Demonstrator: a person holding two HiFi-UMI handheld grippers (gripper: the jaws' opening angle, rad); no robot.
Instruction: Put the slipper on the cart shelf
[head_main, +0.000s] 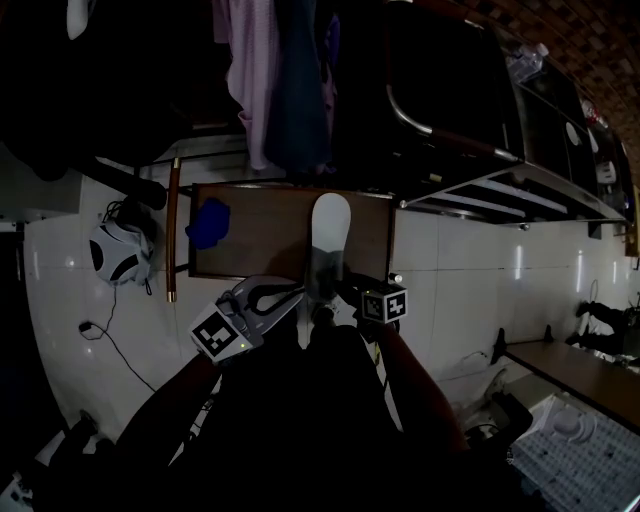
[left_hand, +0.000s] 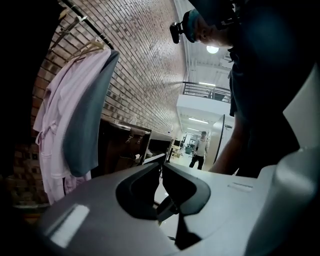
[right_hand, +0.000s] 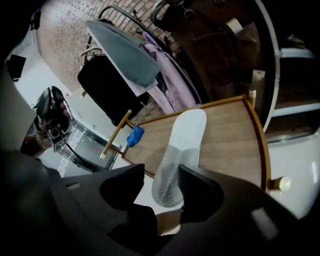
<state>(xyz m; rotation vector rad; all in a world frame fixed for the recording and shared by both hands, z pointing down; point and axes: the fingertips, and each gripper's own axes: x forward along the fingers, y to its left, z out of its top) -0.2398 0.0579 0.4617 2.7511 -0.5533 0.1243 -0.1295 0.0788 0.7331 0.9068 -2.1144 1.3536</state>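
The slipper (head_main: 328, 235), white with a grey mesh front, lies lengthwise on the brown wooden cart shelf (head_main: 250, 235). Its grey end hangs over the shelf's near edge. My right gripper (head_main: 328, 300) stands at that end. In the right gripper view the slipper's (right_hand: 182, 145) grey end sits between the parted jaws of the right gripper (right_hand: 162, 172), and the left jaw is clear of it. The shelf (right_hand: 230, 135) fills the background there. My left gripper (head_main: 290, 293) hovers just left of the slipper's near end. In the left gripper view the left gripper (left_hand: 161, 167) is shut and holds nothing.
A blue cloth (head_main: 208, 222) lies on the shelf's left part. A wooden pole (head_main: 172, 230) stands at the shelf's left side, with a white and black object (head_main: 120, 250) on the tiled floor beyond. Garments (head_main: 280, 80) hang behind the shelf. A dark cart with metal rails (head_main: 450, 140) stands at the right.
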